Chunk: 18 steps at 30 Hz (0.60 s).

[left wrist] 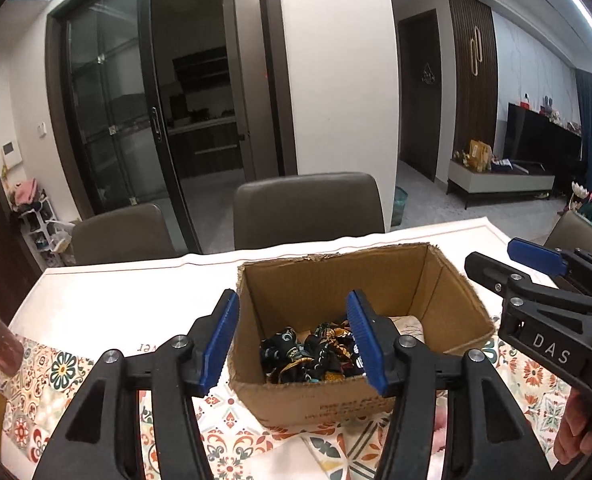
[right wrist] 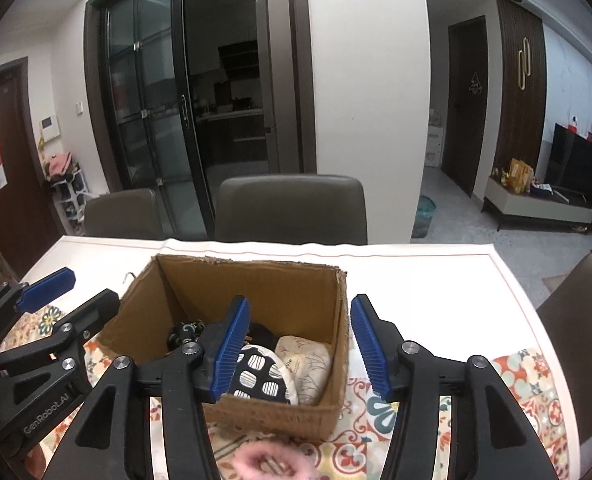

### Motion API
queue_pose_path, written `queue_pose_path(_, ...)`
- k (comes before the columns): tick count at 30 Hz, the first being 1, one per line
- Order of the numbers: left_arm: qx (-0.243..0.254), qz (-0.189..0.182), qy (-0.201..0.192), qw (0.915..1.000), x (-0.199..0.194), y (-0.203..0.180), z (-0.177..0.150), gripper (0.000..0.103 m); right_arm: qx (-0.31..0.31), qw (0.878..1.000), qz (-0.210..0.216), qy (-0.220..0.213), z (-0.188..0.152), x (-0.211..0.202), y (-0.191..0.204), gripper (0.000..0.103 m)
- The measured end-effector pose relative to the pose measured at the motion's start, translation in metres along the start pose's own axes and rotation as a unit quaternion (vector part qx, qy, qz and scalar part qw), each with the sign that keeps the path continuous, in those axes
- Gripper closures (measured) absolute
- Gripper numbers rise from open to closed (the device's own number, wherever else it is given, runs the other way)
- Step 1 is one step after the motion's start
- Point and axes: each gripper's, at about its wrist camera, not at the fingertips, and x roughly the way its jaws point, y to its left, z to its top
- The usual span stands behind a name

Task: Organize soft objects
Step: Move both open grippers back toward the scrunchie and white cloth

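An open cardboard box [left wrist: 448, 300] [right wrist: 279, 280] stands on the table. Inside lie a dark patterned cloth [left wrist: 308, 352], a black-and-white spotted pouch [right wrist: 263, 378] and a cream pouch [right wrist: 308, 364]. A pink fluffy ring [right wrist: 273, 462] lies on the cloth in front of the box, below my right gripper. My left gripper [left wrist: 293, 344] is open and empty over the box's near left part. My right gripper [right wrist: 300, 352] is open and empty over the box's near right part. Each gripper shows from the side in the other's view.
A patterned tablecloth [left wrist: 55, 372] [right wrist: 528, 380] covers the near part of the white table [right wrist: 436, 280]. Grey chairs [left wrist: 308, 208] [right wrist: 291, 208] stand at the far edge; another chair [right wrist: 580, 304] is on the right.
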Motion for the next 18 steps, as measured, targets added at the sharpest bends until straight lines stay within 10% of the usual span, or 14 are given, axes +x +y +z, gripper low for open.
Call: queue_pose_path(18,-0.020,0.009,-0.027,0.9994,-0.078,0.007,-0.030,0.041,0.008,0.999,-0.011,-0.028,-0.028,-0.077,0.006,0.035)
